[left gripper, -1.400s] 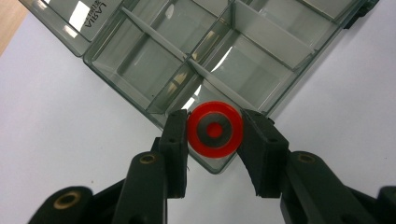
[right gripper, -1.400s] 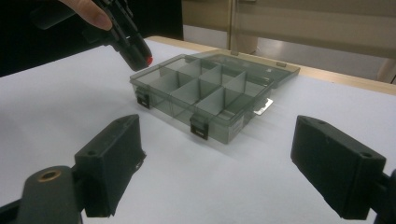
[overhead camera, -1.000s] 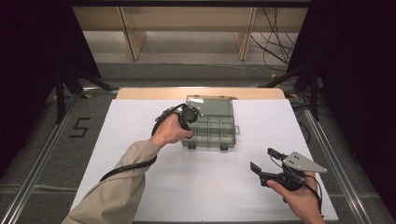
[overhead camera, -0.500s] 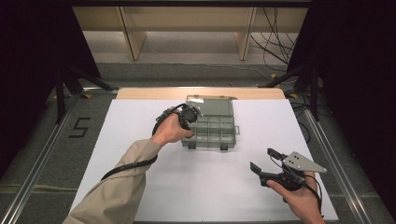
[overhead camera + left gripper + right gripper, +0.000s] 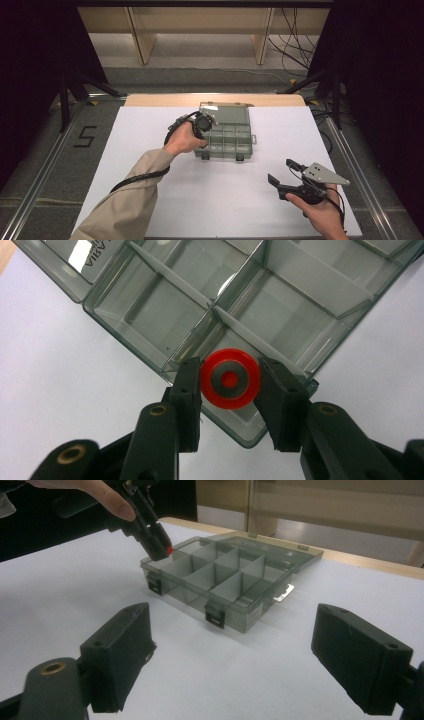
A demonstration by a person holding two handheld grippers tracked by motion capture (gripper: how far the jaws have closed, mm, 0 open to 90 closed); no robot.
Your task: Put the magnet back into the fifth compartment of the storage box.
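Our left claw (image 5: 227,382) clenches a red ring (image 5: 230,378) over the near corner compartment of the open organiser box (image 5: 227,132). Our right claw (image 5: 250,655) gapes empty, well apart on the white worktop (image 5: 150,130).

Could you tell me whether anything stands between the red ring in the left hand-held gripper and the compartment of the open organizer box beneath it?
Nothing visible does. The left hand-held gripper holds the red ring right above a corner compartment of the organizer box; the lid is folded back and that compartment looks empty.
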